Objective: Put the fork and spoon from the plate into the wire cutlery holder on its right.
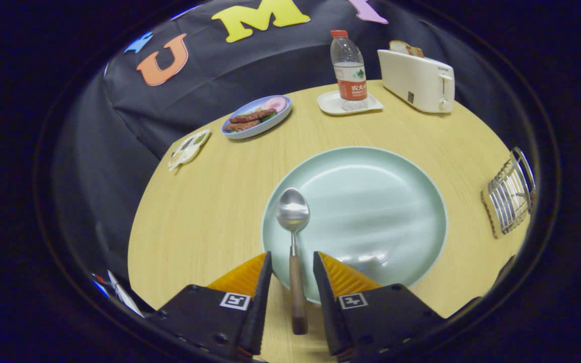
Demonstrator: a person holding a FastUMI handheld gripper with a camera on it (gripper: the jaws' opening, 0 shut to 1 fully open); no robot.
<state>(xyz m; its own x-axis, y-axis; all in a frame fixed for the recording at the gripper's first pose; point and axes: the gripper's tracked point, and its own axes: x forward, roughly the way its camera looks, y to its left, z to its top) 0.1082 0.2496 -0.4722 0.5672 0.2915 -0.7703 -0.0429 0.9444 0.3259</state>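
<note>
A round, pale wooden table (220, 201) fills the booth, and dark cloth hangs as the wall behind it. Near the middle of the table sits a large pale green plate (371, 201), the landmark for all else here. The spoon (293, 237) lies at the plate's near left edge: its metal bowl rests on the plate, and its wooden handle runs back over the rim onto the table. The gripper (293, 264) stands at the near side of the plate with its fingers parted, one on either side of the spoon's handle. A gap shows on both sides, so neither finger touches the handle and nothing is held. To the right of the plate, well apart, stands the wire cutlery holder (510, 194) at the table's edge. Beyond the plate, at the far side of the table, a water bottle (349, 68) stands on a small white tray (331, 103), with a white toaster (416, 80) to its right holding bread. Far left of the plate lies a blue oval dish (256, 117) of food, and a small white dish (188, 148) lies further left.
</note>
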